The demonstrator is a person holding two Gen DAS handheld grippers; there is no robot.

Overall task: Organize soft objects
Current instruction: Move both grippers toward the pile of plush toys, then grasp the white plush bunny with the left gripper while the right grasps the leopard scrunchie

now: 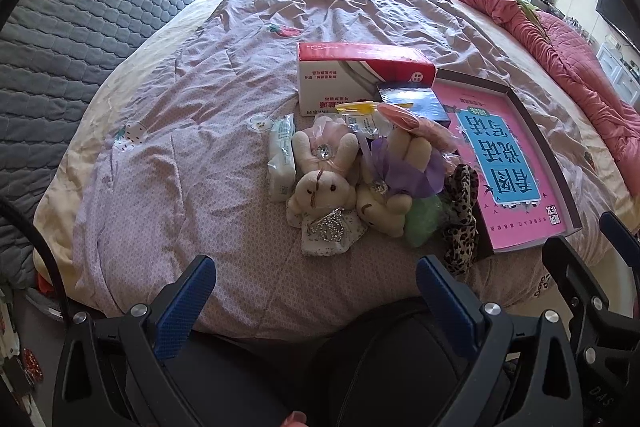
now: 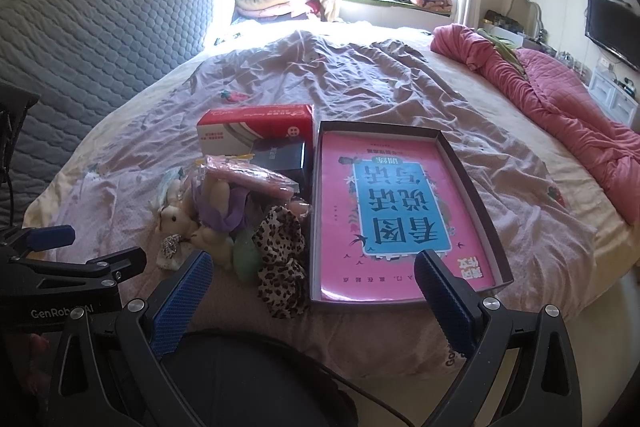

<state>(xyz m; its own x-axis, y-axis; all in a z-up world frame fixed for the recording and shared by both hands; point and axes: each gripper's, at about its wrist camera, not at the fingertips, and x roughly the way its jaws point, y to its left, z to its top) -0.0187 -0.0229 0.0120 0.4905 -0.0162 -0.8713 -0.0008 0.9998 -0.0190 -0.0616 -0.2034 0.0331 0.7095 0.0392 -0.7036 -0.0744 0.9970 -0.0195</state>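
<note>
Blue-padded left hand-held gripper [image 1: 316,293] and right hand-held gripper [image 2: 314,289] hover wide open and empty at the near edge of the bed [image 1: 200,131]. Beyond them lie a shallow box [image 2: 478,195], then plush rabbits [image 1: 324,187] and a leopard scrunchie [image 2: 280,247] just left of it. A good first grasp would likely pinch one toy's body squarely.

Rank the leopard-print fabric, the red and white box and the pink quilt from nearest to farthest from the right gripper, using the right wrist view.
1. Leopard-print fabric: just ahead of the right gripper, left of the shallow box.
2. Red and white box: mid-bed, behind the soft toys.
3. Pink quilt: far right edge of the bed.
</note>
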